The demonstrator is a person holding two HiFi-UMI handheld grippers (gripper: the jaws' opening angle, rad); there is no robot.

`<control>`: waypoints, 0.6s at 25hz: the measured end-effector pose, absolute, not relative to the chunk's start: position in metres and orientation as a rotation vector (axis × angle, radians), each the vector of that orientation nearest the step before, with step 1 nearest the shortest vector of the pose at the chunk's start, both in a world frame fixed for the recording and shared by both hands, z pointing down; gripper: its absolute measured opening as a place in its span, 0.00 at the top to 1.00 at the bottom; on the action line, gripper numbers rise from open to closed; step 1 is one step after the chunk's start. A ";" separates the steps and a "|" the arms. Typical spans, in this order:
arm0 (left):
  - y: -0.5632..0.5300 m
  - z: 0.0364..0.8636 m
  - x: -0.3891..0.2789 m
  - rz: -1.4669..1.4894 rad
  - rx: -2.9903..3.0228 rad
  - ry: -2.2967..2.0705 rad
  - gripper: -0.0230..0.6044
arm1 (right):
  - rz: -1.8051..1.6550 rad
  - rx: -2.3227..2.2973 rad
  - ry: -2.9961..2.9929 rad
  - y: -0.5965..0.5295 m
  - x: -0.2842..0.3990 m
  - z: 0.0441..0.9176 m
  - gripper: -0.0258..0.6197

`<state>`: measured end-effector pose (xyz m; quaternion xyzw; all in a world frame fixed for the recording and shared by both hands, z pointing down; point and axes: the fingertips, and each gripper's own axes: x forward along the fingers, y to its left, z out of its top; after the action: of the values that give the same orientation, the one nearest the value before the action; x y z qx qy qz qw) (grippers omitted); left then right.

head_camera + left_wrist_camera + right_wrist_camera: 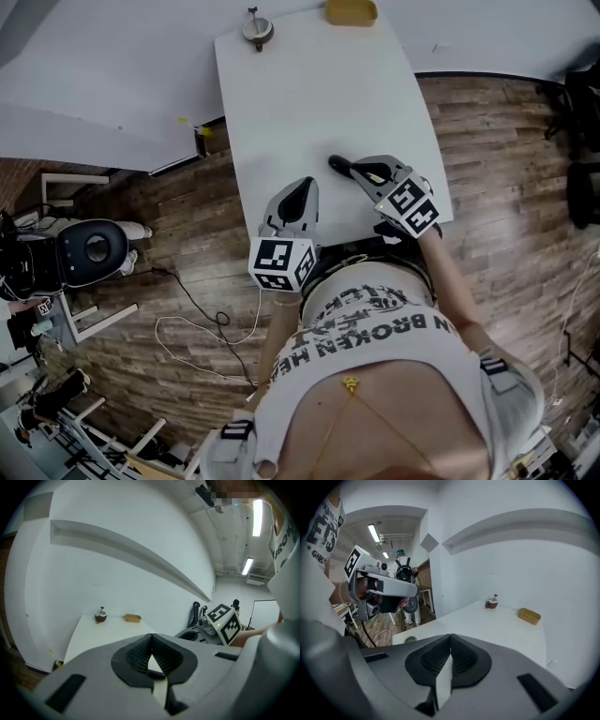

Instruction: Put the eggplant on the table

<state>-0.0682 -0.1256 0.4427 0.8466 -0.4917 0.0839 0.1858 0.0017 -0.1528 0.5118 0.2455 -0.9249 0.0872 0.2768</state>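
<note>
I find no eggplant in any view. The white table (pixel 309 84) lies ahead of me. My left gripper (pixel 302 185) hovers over the table's near edge with its jaws shut and nothing between them; in its own view the pads meet at the tip (pixel 151 639). My right gripper (pixel 339 166) is just to the right and slightly farther in, also shut and empty (pixel 450 640). Each gripper shows in the other's view: the right gripper's marker cube (pixel 224 623), and the left gripper's body (pixel 382 590).
A small brown bowl with a stick in it (pixel 257 28) and a yellow dish (pixel 351 11) stand at the table's far end. Wooden floor surrounds the table, with a white cable (pixel 211 323) and a white machine (pixel 94 248) at the left. A person (pixel 405 590) stands in the background.
</note>
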 end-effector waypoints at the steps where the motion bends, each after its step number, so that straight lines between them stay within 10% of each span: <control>1: -0.127 0.442 -0.067 0.233 2.385 -1.383 0.97 | 0.237 0.660 -2.494 -0.153 0.001 0.508 0.95; 15: -0.138 0.409 -0.040 0.160 2.486 -1.364 0.97 | 0.207 0.720 -2.780 -0.147 -0.002 0.421 0.95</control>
<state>-0.0398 -0.1384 0.4092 0.8654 -0.4748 0.0557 0.1502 -0.0022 -0.1471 0.4209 0.2480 -0.9572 0.0714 0.1310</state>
